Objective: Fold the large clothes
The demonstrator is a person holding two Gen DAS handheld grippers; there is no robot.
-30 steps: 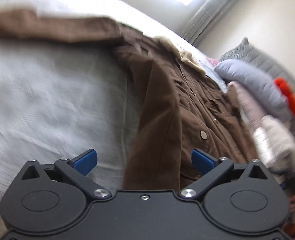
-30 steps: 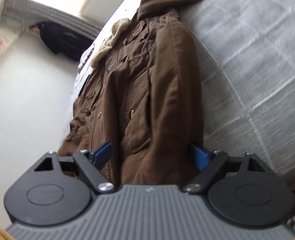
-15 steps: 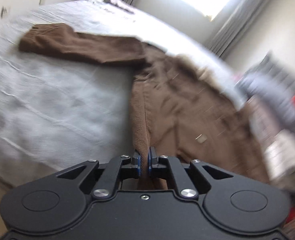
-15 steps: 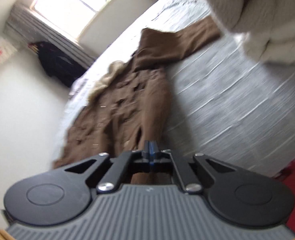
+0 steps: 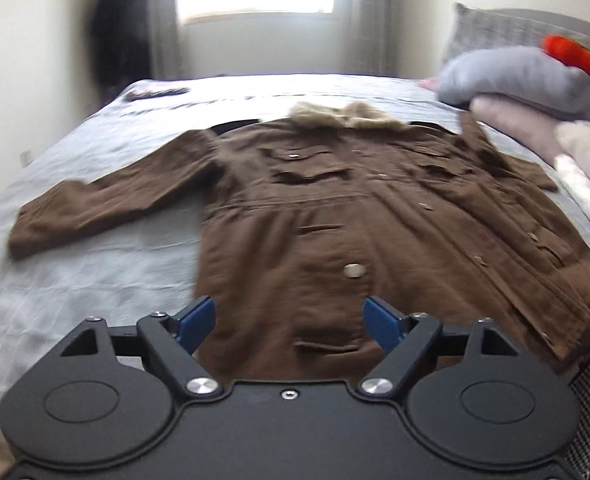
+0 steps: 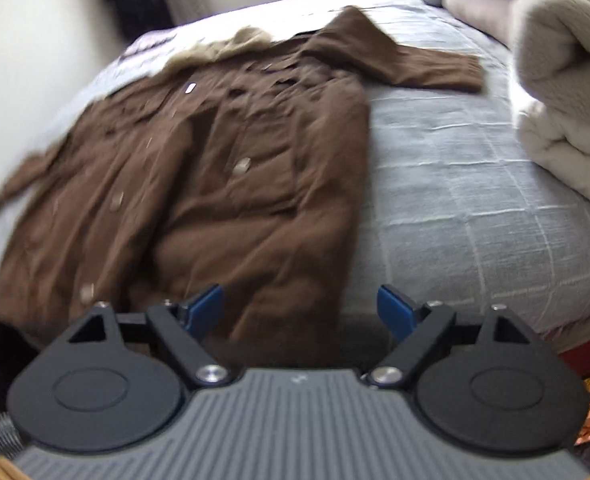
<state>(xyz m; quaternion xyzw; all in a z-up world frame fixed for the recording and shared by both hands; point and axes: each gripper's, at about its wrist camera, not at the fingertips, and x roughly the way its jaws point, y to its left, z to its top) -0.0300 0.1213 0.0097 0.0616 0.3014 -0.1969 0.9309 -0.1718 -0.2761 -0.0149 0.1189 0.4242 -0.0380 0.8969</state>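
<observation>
A brown coat (image 5: pixel 327 216) with a pale fur collar (image 5: pixel 347 116) lies flat, front up, on the grey bed (image 5: pixel 95 272), sleeves spread to both sides. My left gripper (image 5: pixel 291 320) hovers above the coat's hem, its jaws opening, and the blue pads press on nothing. In the right wrist view the same coat (image 6: pixel 199 176) fills the left half, one sleeve (image 6: pixel 407 60) stretched to the right. My right gripper (image 6: pixel 301 308) hangs over the hem's right edge, its jaws opening too, with no cloth pinched.
Folded clothes are stacked on the bed's right: a grey piece (image 5: pixel 507 76) with something orange-red (image 5: pixel 575 60) on top, and a cream knit pile (image 6: pixel 567 88). A dark garment (image 5: pixel 123 28) hangs by the window. Bare grey bedspread (image 6: pixel 455 184) lies right of the coat.
Both grippers were open, snapped shut half a second ago at the coat's hem, and now stand open again. Both views have rolled upright and pulled back, so the whole coat shows.
</observation>
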